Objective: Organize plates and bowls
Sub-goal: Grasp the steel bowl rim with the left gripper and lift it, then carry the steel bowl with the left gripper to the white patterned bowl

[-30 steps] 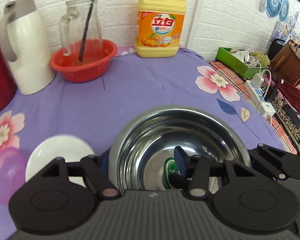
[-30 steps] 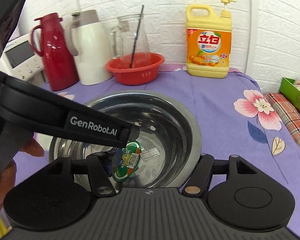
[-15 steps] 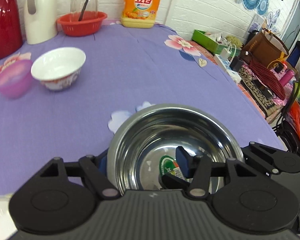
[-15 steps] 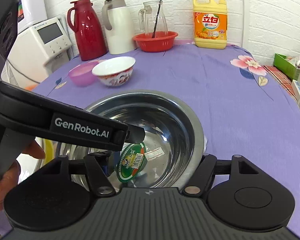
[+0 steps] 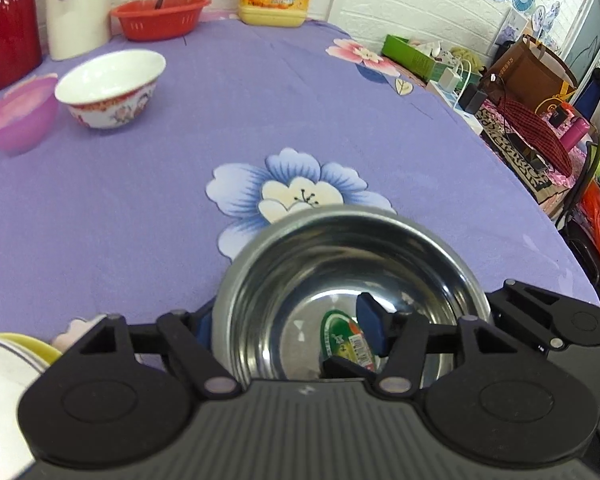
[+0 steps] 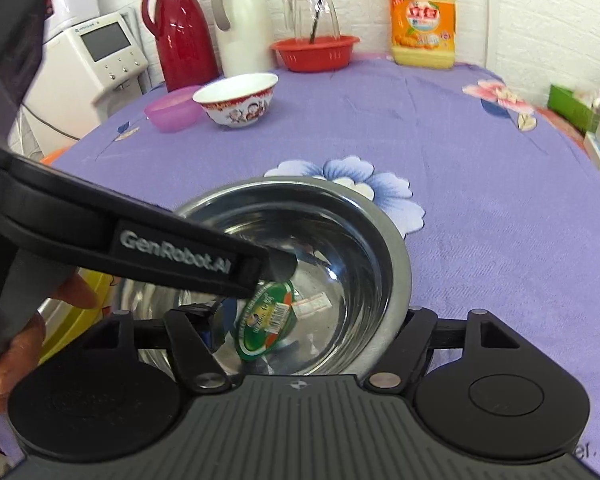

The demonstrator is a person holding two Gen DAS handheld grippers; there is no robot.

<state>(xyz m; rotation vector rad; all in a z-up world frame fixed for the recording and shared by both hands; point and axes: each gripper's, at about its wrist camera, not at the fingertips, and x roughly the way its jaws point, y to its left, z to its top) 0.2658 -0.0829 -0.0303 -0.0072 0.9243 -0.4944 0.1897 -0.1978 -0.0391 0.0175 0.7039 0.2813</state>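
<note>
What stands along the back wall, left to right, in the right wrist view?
Red thermos → white thermos → glass pitcher standing in the red basket → yellow detergent bottle.

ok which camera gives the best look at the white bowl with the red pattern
The right wrist view. There the white bowl sits whole and fairly sharp beside the pink bowl, with its red rim and pictures clear. The left wrist view also shows the whole bowl, but off near the left edge, softer and more distorted.
</note>
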